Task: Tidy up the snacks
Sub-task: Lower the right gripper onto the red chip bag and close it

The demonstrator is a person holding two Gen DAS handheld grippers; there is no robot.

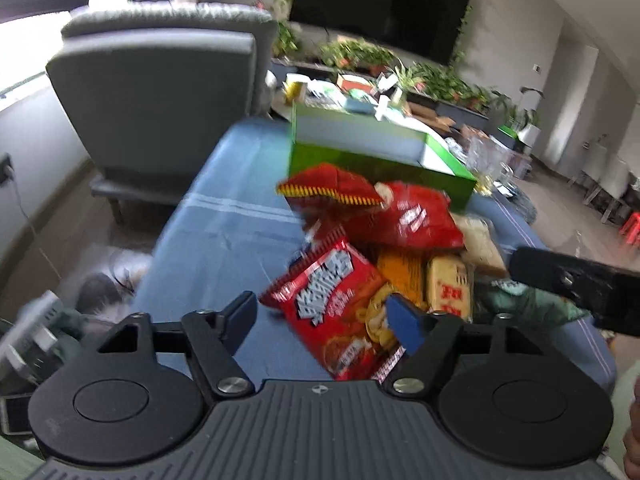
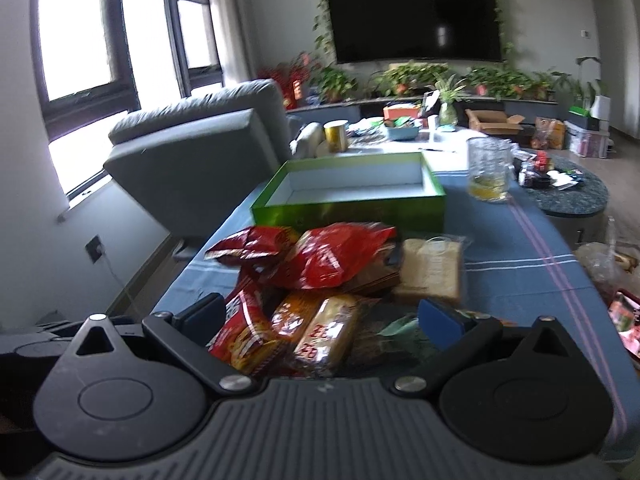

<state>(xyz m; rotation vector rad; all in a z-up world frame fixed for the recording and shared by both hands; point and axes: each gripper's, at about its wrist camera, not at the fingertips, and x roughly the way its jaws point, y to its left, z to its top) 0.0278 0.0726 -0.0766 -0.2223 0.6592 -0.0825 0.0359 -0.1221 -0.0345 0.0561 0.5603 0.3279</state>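
Note:
A pile of snack packets lies on the blue tablecloth [image 1: 224, 216]: a red biscuit packet [image 1: 340, 304], two red crinkled bags [image 1: 408, 216], an orange packet [image 1: 400, 272], a yellow wafer pack [image 1: 450, 286] and a pale bread pack [image 2: 432, 268]. Behind the pile stands an open green box [image 2: 360, 200], white and empty inside. My left gripper [image 1: 322, 320] is open, its jaws either side of the red biscuit packet's near end. My right gripper [image 2: 320, 320] is open over the near packets [image 2: 320, 336]; it also shows in the left wrist view [image 1: 580, 284] at the right.
A glass mug [image 2: 490, 172] stands on the cloth right of the box. A grey armchair [image 2: 192, 152] is left of the table. A cluttered white table [image 2: 400, 136], plants and a wall TV [image 2: 416, 16] lie beyond. A round dark table [image 2: 572, 192] is at the right.

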